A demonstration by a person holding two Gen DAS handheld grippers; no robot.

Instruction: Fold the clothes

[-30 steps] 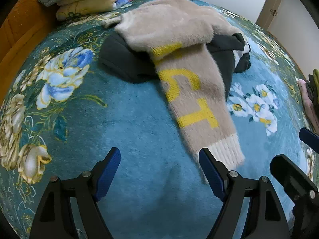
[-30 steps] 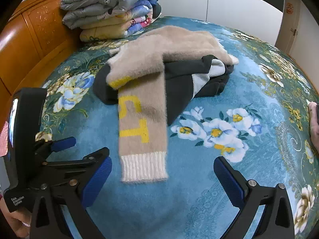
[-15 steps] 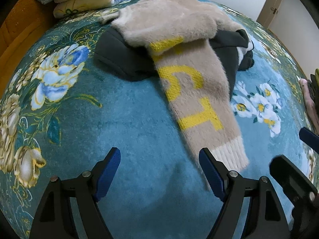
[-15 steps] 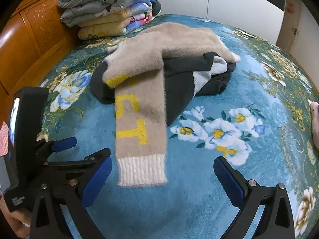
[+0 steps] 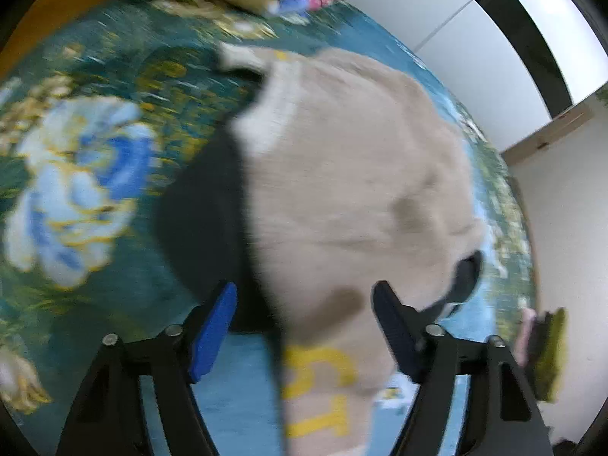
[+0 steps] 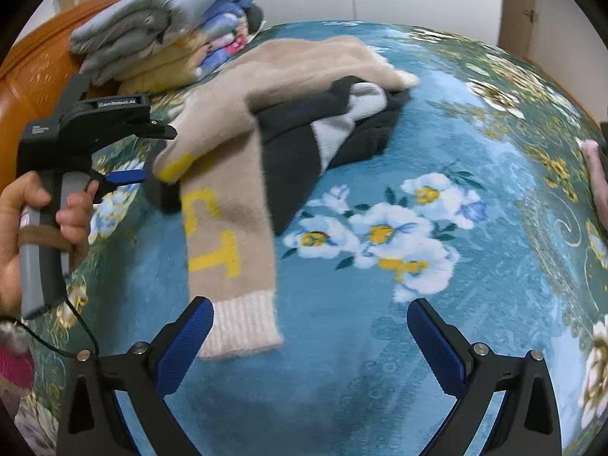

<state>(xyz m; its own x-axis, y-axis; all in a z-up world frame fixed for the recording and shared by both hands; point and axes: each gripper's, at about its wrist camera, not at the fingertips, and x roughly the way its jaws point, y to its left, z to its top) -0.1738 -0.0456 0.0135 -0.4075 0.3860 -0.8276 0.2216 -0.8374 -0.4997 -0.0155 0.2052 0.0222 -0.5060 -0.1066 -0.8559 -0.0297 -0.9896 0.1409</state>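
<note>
A: While our left claw [image 5: 304, 326] hangs right over the beige sweater [image 5: 342, 197], its 2 blue pads stand apart with the fuzzy knit between them, and we see no grip on it.

B: Agreed. From the right wrist view, our left hand [image 6: 34, 224] holds that tool's handle at the sweater's shoulder. The picture from the left wrist is blurred.

A: And our right claw [image 6: 307, 342]?

B: Spread wide and empty, low over the floral bedspread [image 6: 475, 159]. Its left pad is just beside the sweater's white ribbed cuff [image 6: 243, 326].

A: We see the sweater lying on the bed, draped across a dark garment [image 6: 300, 140], with 1 sleeve carrying yellow letters stretched toward us.

B: Behind it, a stack of folded quilts [image 6: 159, 38] sits against the wooden headboard [image 6: 34, 68].
</note>
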